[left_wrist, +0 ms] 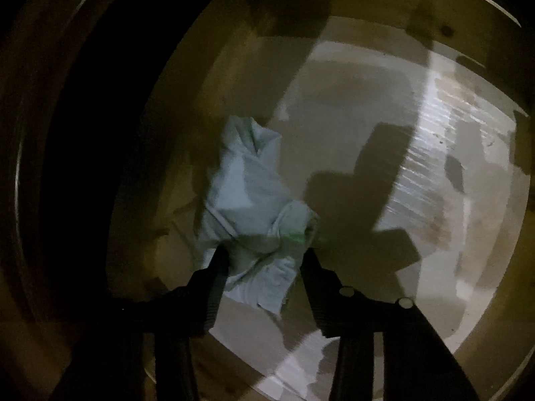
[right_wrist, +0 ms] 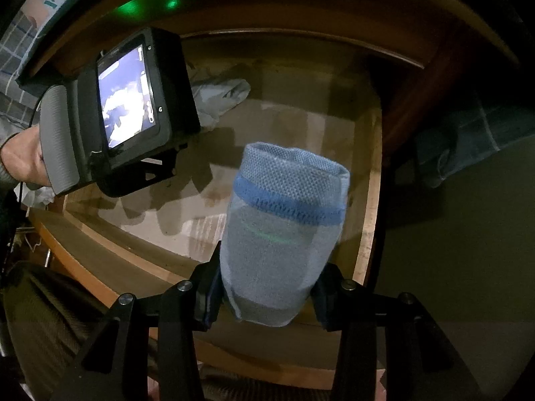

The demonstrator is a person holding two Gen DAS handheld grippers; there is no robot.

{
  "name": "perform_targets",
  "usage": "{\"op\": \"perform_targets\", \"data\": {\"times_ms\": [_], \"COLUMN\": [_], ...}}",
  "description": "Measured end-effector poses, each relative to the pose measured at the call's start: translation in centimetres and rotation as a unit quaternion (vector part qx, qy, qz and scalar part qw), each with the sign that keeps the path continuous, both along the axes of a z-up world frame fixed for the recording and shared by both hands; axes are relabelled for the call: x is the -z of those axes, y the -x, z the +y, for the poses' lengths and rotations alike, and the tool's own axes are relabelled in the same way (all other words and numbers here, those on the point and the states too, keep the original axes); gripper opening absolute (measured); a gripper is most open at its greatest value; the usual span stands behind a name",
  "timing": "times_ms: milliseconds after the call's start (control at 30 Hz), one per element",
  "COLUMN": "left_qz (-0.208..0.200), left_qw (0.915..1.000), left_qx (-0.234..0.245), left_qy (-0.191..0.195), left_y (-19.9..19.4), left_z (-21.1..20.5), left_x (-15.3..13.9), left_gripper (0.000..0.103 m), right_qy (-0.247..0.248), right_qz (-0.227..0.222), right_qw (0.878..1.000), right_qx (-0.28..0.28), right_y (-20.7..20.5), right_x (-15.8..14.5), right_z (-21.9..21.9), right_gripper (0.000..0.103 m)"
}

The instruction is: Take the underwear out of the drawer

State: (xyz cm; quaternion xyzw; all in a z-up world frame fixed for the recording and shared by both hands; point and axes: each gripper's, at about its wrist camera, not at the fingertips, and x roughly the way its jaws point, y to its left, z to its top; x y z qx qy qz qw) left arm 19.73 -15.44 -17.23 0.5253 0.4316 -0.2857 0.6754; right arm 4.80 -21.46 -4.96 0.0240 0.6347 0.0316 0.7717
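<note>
- The right gripper (right_wrist: 267, 292) is nearest in its own view; its jaws pinch a blue knit garment (right_wrist: 284, 234) from both sides, near the garment's lower end.
- The knit garment stands upright between the black fingers (right_wrist: 209, 295), with a darker blue band (right_wrist: 287, 205) running across it below an open-mesh top hem.
- Behind and below it lies the open drawer (right_wrist: 367, 234), its wooden right wall just right of the garment and its pale floor patched with shadows.
- Left of the garment and farther in, the left gripper's camera body (right_wrist: 140, 107) hangs over the drawer, its lit screen facing the right wrist camera; a hand (right_wrist: 20, 160) grips its grey handle at the left edge.
- Past that body, at the far left of the drawer floor, lies a crumpled pale cloth (right_wrist: 224, 95).
- In the left wrist view, the left gripper (left_wrist: 265, 250) has its jaws spread, one fingertip at each side of the pale cloth (left_wrist: 247, 193).
- The cloth's near end sits between those fingers (left_wrist: 217, 267); whether the pads press it cannot be told in the dim, blurred view.
- Beyond the cloth the drawer floor (left_wrist: 418, 153) stretches away, with a bright streak on its right part.
</note>
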Motion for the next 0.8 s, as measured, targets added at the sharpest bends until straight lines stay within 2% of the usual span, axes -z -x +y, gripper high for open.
{"op": "perform_targets", "data": {"times_ms": [200, 367, 633, 700, 800], "left_qz": [0.047, 0.095, 0.14, 0.145, 0.15], "left_qw": [0.9982, 0.9916, 0.9712, 0.9657, 0.958], "left_qx": [-0.035, -0.081, -0.166, -0.184, -0.209], "left_qy": [0.01, 0.037, 0.099, 0.112, 0.126], "left_y": [0.0, -0.3, -1.4, -1.4, -1.2], "left_z": [0.6, 1.9, 4.6, 5.1, 6.1], "left_x": [-1.0, -2.1, -4.6, -5.0, -5.6], "left_gripper": [0.038, 0.032, 0.023, 0.005, 0.005], "right_qy": [0.002, 0.01, 0.024, 0.026, 0.032], "right_qz": [0.003, 0.002, -0.004, -0.005, -0.007], "right_qw": [1.0, 1.0, 1.0, 1.0, 0.999], "right_qx": [-0.002, -0.005, -0.009, -0.009, -0.011], "right_y": [-0.3, -0.4, -0.3, -0.2, -0.2], "right_x": [0.2, 0.1, 0.1, 0.1, 0.0], "right_z": [0.1, 0.2, 0.5, 0.5, 0.6], "right_gripper": [0.041, 0.041, 0.041, 0.041, 0.041]}}
